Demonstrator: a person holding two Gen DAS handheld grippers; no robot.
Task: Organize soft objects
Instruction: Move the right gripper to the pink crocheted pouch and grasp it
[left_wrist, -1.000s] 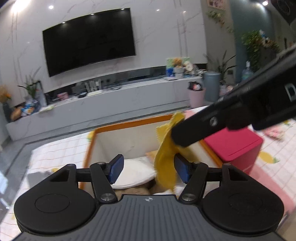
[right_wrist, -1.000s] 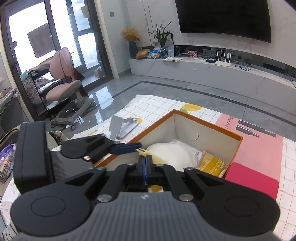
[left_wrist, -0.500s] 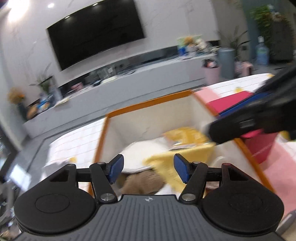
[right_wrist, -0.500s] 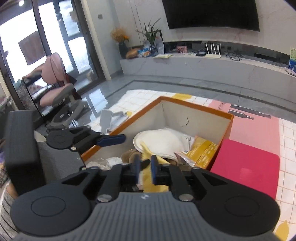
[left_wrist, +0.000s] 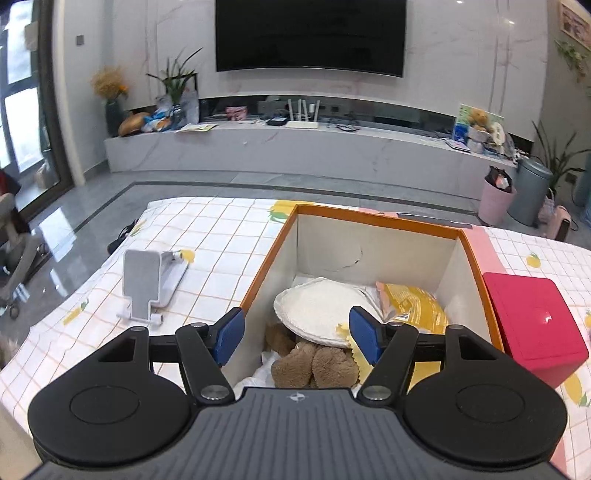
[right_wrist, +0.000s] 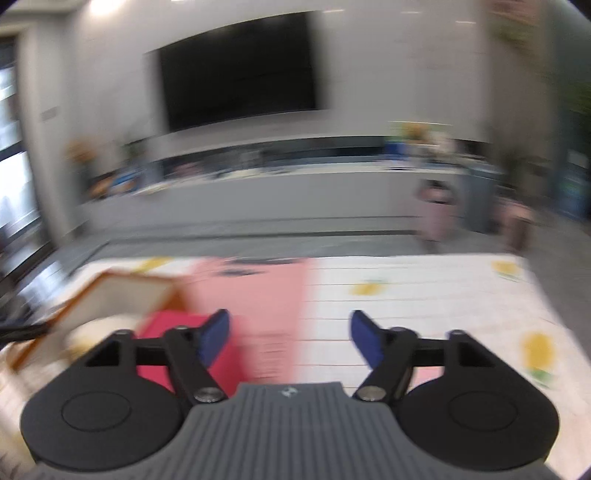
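With both the left gripper (left_wrist: 296, 336) and right gripper (right_wrist: 289, 339) spread and empty, the limp yellow cloth (left_wrist: 360, 360) inside the orange box (left_wrist: 376, 218) is best pinched by its edge.

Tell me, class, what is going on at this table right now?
A person with a gripper in each hand is packing soft things into an orange-rimmed box on the checked tablecloth. The box holds a white pad, a brown plush toy, a yellow packet and a yellow cloth. The left gripper hovers open over the box, holding nothing. The right gripper, also open and empty, points at the tablecloth beside the red box; its view is blurred.
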